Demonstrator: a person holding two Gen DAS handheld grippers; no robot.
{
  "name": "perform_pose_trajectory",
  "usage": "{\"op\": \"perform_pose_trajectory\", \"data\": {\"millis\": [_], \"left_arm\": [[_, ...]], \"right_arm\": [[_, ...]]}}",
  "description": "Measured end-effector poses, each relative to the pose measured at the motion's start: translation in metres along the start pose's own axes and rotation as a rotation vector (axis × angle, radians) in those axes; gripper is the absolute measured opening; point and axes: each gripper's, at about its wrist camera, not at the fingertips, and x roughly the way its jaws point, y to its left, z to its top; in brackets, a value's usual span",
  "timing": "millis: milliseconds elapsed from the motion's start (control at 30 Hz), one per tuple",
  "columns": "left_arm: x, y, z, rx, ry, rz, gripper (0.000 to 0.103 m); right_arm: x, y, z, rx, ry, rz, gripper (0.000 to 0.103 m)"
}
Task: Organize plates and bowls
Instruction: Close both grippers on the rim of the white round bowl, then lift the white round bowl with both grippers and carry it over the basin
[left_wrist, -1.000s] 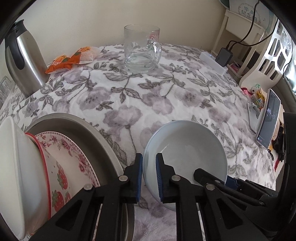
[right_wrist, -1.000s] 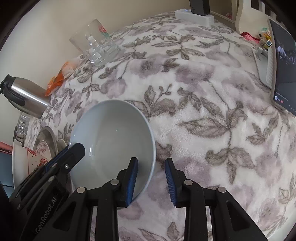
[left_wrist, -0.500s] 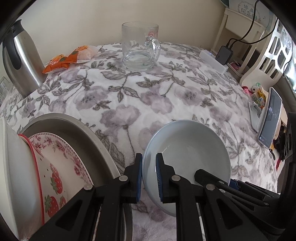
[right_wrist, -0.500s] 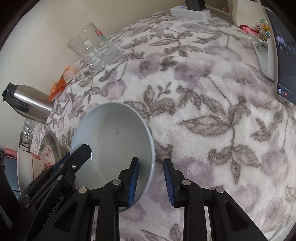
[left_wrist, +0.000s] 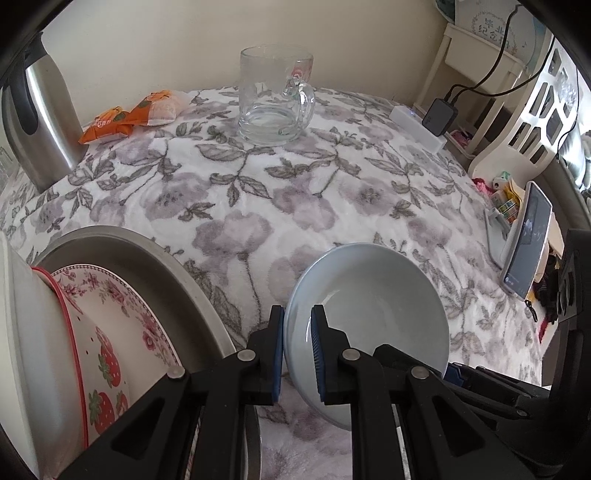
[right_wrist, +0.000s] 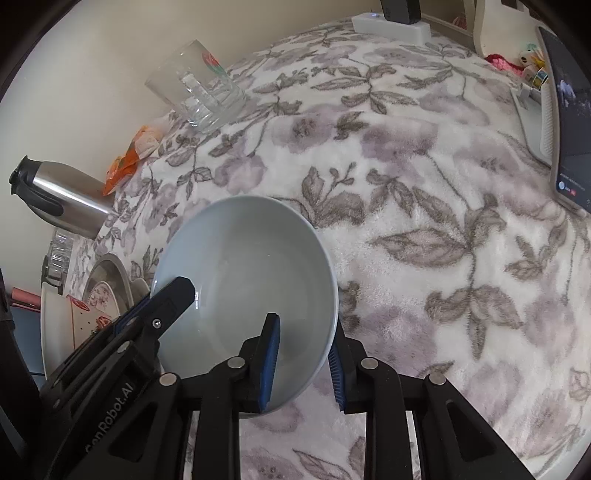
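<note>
I am clamping one pale blue bowl at its left rim with my left gripper; my right gripper is straddling the right rim, jaws just closing, pads seemingly not pressing. Glossy and plain, the bowl is tilting above the floral cloth. Three dishes are leaning together at left, one mug far

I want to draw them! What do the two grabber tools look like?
Both the left tool and the right tool are black plastic, with two long fingers, blue ribbed pads inside and round silver screws. The left tool has pale lettering ending in "Robot.AI" on its side.
</note>
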Motion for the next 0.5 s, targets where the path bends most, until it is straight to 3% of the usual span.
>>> {"op": "perform_pose_trajectory", "data": {"millis": [500], "left_arm": [[-0.040,-0.006,0.010,0.008,-0.086,-0.040,0.015]], "right_arm": [[-0.049,0.011,0.004,-0.028,-0.109,-0.004,0.027]]}}
